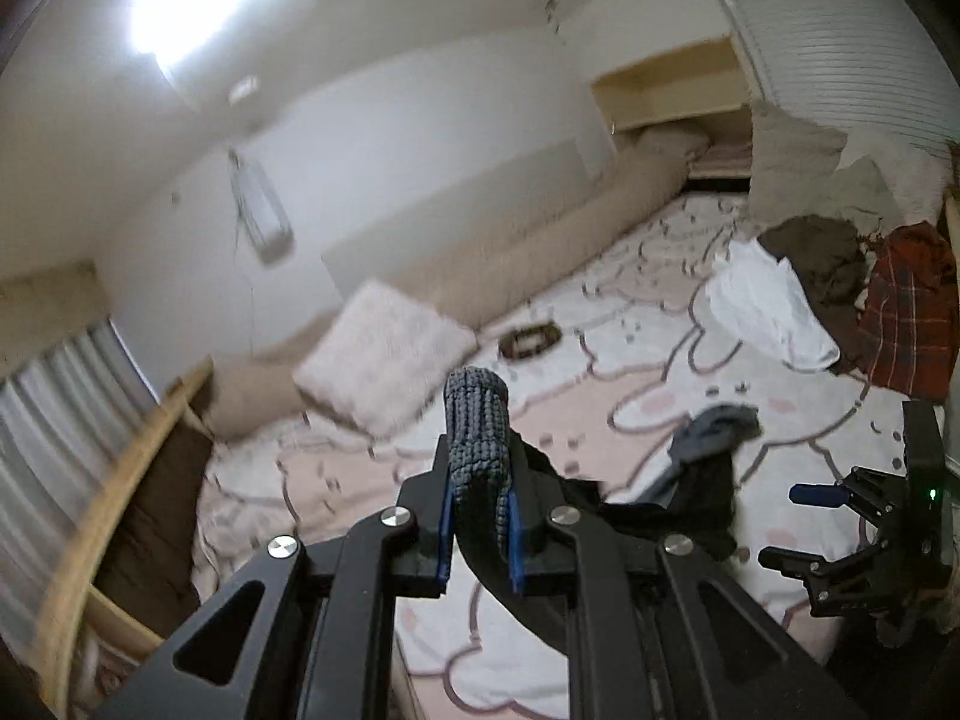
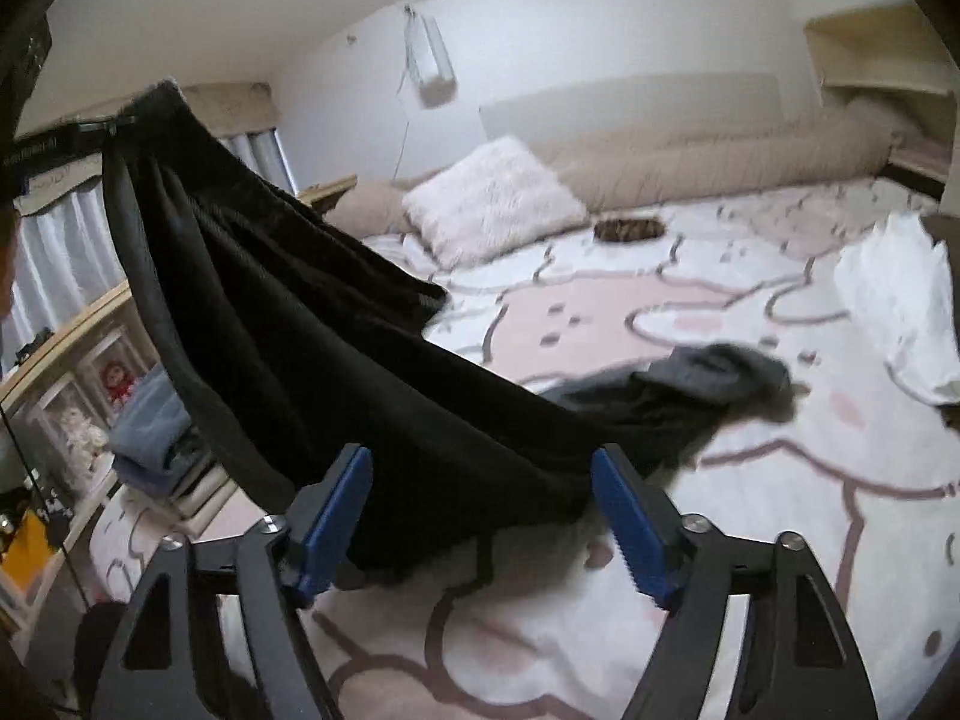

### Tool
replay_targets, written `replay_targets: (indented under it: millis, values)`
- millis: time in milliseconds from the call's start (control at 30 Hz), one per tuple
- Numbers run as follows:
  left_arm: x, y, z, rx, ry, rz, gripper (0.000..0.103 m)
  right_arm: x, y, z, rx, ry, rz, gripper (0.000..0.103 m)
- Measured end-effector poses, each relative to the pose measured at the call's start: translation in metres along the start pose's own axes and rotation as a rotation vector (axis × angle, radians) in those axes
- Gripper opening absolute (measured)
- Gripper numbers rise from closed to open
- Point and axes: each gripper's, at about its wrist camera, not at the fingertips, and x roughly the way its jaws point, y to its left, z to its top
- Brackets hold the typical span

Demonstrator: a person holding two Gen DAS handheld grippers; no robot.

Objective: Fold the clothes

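The left gripper (image 1: 478, 531) is matte black, with angular linkage arms pierced by slotted cut-outs and pinned with round silver screws (image 1: 282, 546). Its fingers carry flat blue pads (image 1: 445, 531). The right gripper (image 2: 483, 519) matches: black arms, silver screws, blue pads (image 2: 630, 531) with saw-toothed edges. From the left camera, its black body shows a small green light (image 1: 931, 493).

Black garment (image 2: 336, 360) with a grey knit cuff (image 1: 477, 420), blue pads (image 2: 630, 522) on black grippers. Bedspread (image 2: 780, 480) white and pink with grey outlines. Cream fluffy pillow (image 2: 492, 198), red plaid cloth (image 1: 912, 312).
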Motion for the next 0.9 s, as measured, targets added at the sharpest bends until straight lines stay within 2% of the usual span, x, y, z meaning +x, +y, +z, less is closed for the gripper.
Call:
replay_targets:
  millis: [100,233,367,433,467,500,533,633,733,900]
  values:
    - [-0.019,-0.006,0.012,0.039,-0.056,0.008,0.014,-0.018,-0.004,0.016,0.025,-0.083,-0.008,0.075]
    - [-0.041,-0.002,0.028,0.072,-0.107,0.033,0.014,-0.025,-0.003,0.045,-0.066,-0.163,-0.097,0.075]
    - [-0.061,0.007,0.045,0.083,-0.144,0.072,0.014,-0.008,-0.014,0.072,-0.032,-0.169,-0.131,0.075]
    - [-0.067,0.013,0.051,0.079,-0.161,0.095,0.014,0.015,-0.013,0.080,-0.040,-0.105,-0.123,0.075]
    - [-0.068,0.019,0.055,0.065,-0.164,0.104,0.014,0.027,-0.008,0.081,-0.056,-0.055,-0.103,0.075]
    - [-0.068,0.024,0.058,0.051,-0.167,0.114,0.014,0.038,0.002,0.078,-0.082,0.011,-0.052,0.063]
    - [-0.068,0.030,0.062,0.037,-0.169,0.123,0.014,0.046,0.014,0.073,-0.107,0.061,0.000,0.057]
    - [-0.060,0.043,0.071,-0.013,-0.159,0.132,0.014,0.024,0.069,0.043,-0.248,0.046,0.166,0.057]
    - [-0.053,0.051,0.077,-0.079,-0.149,0.086,0.014,0.000,0.124,0.011,-0.369,0.073,0.311,0.057]
    - [-0.056,0.047,0.088,-0.127,-0.178,-0.001,0.014,-0.017,0.169,-0.011,-0.396,0.139,0.471,0.057]
